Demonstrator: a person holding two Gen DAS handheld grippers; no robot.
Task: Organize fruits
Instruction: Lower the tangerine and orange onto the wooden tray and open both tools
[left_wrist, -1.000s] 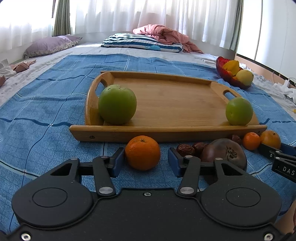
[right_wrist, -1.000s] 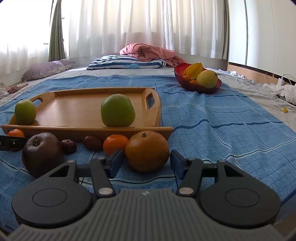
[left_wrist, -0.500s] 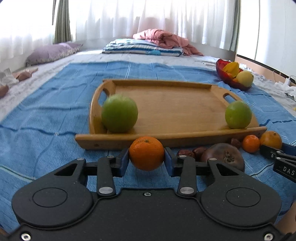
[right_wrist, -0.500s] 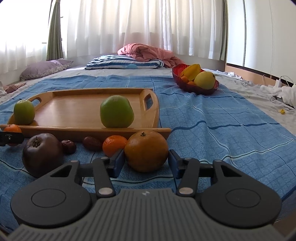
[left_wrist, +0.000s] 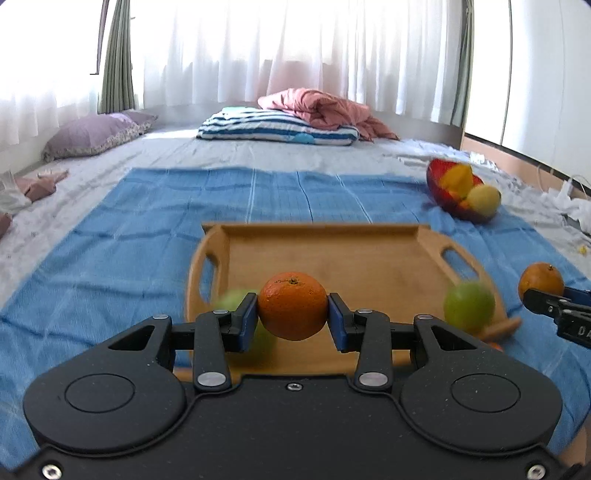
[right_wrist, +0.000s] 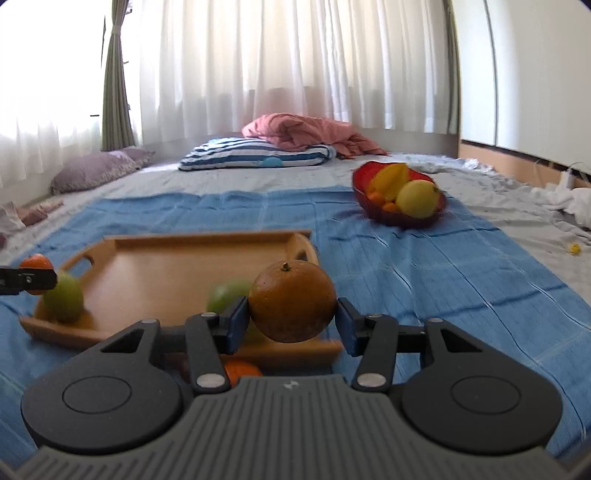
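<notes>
My left gripper (left_wrist: 292, 317) is shut on a small bright orange (left_wrist: 292, 310), held in the air above the near edge of the wooden tray (left_wrist: 332, 258). My right gripper (right_wrist: 291, 321) is shut on a larger, darker orange (right_wrist: 292, 301), also lifted off the blue cloth. Two green apples lie on the tray, one on the right (left_wrist: 468, 305) and one on the left, half hidden behind the left gripper's finger (left_wrist: 231, 301). In the left wrist view the right gripper's orange (left_wrist: 541, 282) shows at the right edge. A small tangerine (right_wrist: 242, 371) peeks out below the right gripper.
A red bowl (right_wrist: 397, 218) with yellow fruit stands on the cloth beyond the tray to the right. The blue cloth (left_wrist: 147, 229) covers the bed. A striped pillow (left_wrist: 277, 127), a pink blanket and a purple pillow (left_wrist: 96, 134) lie at the far end.
Both grippers closed on their oranges and lifted them off the cloth. The dark fruit and dates by the tray's front edge have dropped out of sight.
</notes>
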